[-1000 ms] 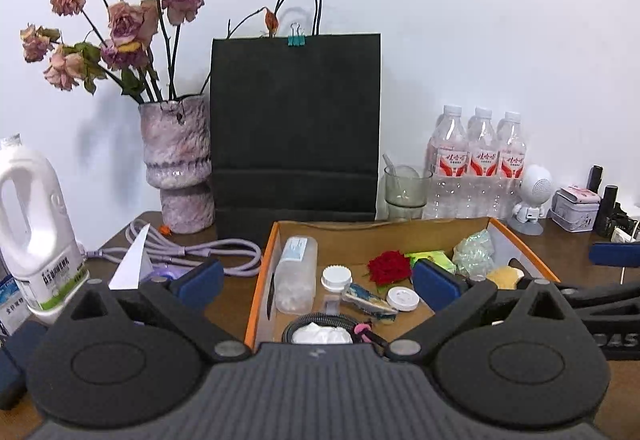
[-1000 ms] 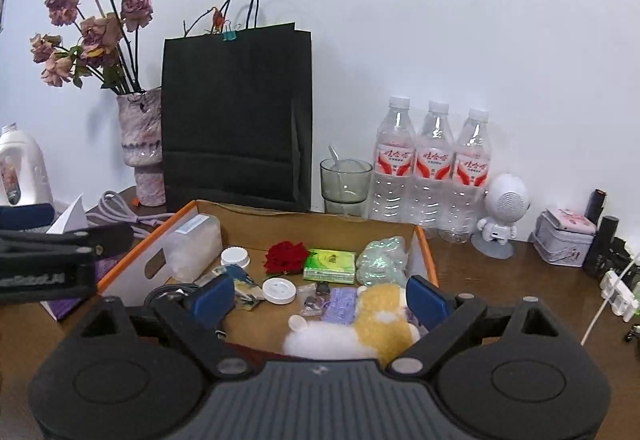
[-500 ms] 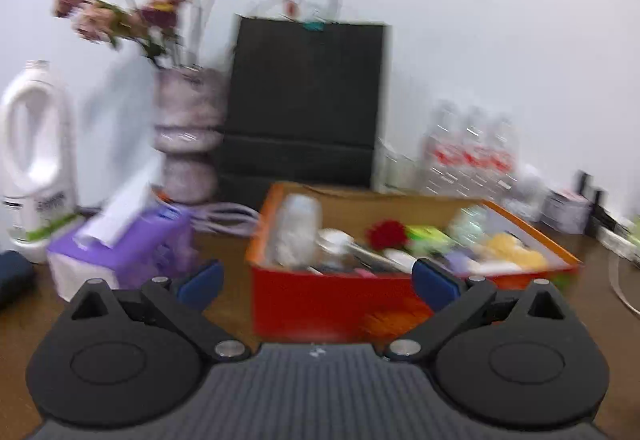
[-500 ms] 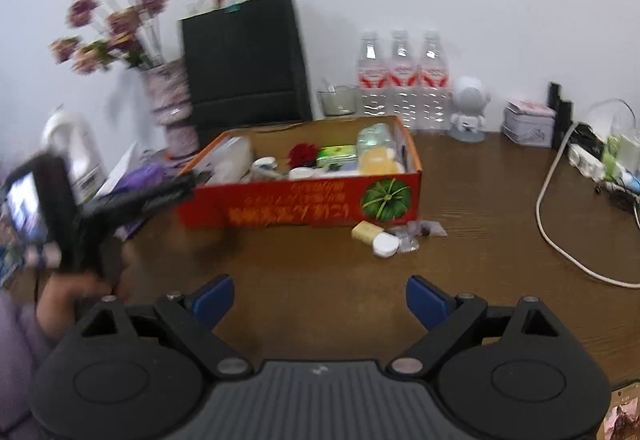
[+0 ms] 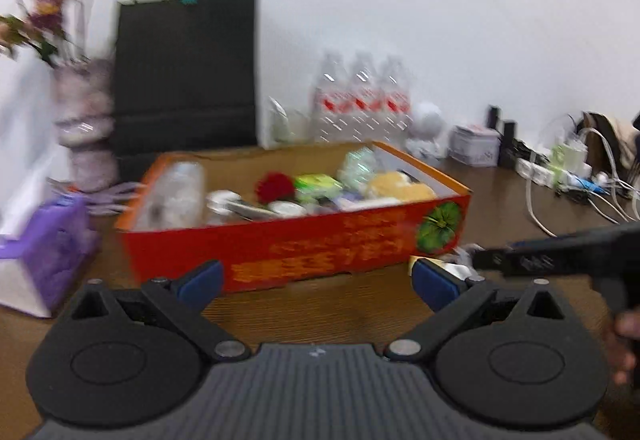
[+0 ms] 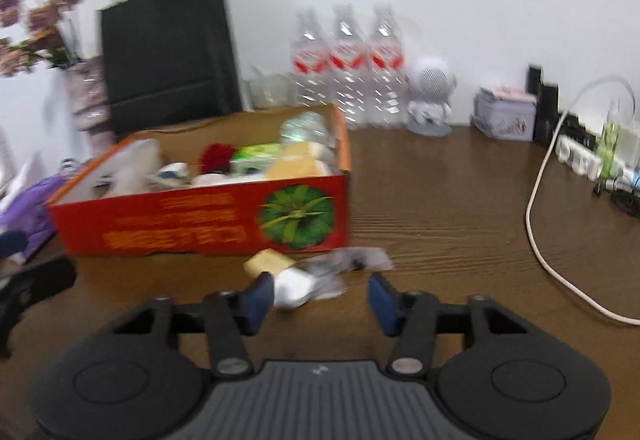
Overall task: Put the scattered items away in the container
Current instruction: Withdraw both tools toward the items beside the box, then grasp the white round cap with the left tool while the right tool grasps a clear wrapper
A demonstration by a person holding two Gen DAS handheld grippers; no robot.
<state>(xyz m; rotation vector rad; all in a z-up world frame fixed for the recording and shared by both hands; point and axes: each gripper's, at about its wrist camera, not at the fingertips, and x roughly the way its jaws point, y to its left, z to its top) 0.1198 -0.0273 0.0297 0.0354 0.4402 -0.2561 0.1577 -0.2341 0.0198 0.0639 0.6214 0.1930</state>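
A red cardboard box (image 6: 208, 215) with an orange rim holds several small items, among them a red flower (image 6: 216, 156) and a green packet (image 6: 256, 155). On the table in front of its right corner lie a yellow block (image 6: 267, 263), a white round lid (image 6: 294, 286) and a clear wrapper (image 6: 348, 260). My right gripper (image 6: 322, 298) is open just short of these, with the white lid between its fingers. My left gripper (image 5: 316, 282) is open and empty before the box's front wall (image 5: 304, 252). The right gripper also shows in the left wrist view (image 5: 560, 256).
A black paper bag (image 6: 168, 51), a vase of dried flowers (image 6: 86, 95), water bottles (image 6: 348, 63), a white robot figure (image 6: 430, 95) and a tin (image 6: 506, 115) line the wall. A purple tissue box (image 5: 44, 252) sits left. A white cable (image 6: 536, 215) and power strip (image 6: 588, 155) lie right.
Both grippers pulled back from above the box, then came forward and lower. The right one has closed in on the loose items by the box's corner, and its jaws have narrowed.
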